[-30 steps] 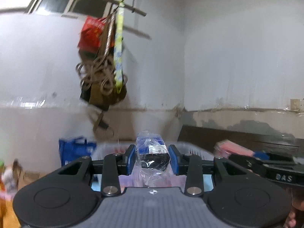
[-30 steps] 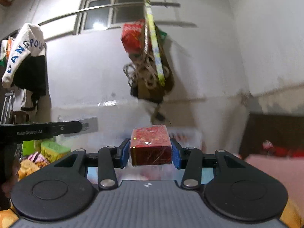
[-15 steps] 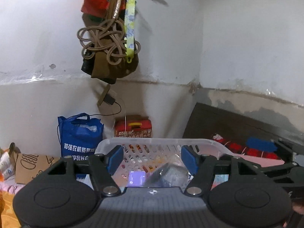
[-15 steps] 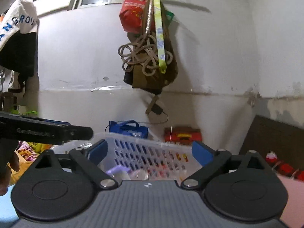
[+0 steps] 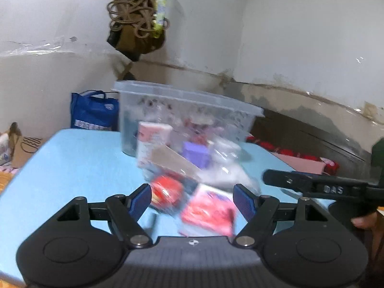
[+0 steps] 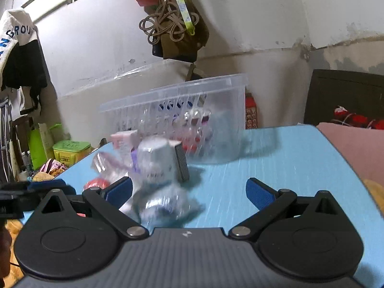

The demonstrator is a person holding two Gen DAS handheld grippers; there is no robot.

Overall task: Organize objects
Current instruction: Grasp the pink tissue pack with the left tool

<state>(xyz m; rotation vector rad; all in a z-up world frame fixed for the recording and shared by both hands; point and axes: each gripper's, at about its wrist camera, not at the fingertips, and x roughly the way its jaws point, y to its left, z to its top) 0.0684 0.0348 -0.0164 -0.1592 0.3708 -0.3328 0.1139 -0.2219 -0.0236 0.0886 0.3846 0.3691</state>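
Note:
A pile of small wrapped goods lies on the light blue table (image 5: 72, 163) in front of a clear slotted basket (image 5: 187, 110). My left gripper (image 5: 192, 201) hangs low over the pile with its jaws opening. A round red item (image 5: 165, 193) and a red-pink packet (image 5: 208, 212) sit in the gap, and neither pad touches them. Behind them are a pink-white box (image 5: 153, 139) and a purple box (image 5: 195, 153). My right gripper (image 6: 189, 193) is wide open beside a whitish wrapped packet (image 6: 156, 165), gripping nothing. The basket (image 6: 192, 110) holds several packets.
A blue bag (image 5: 93, 112) and a red box (image 6: 250, 112) stand behind the table. A brown bag with coiled rope (image 6: 177, 31) hangs on the wall. Green containers (image 6: 72, 150) sit at left, with a dark headboard (image 6: 345, 96) and pink bedding (image 6: 355, 148) at right.
A second ago each gripper was shut on a wrapped package held high. Both opened above the basket and let go, then sank to the pile on the table.

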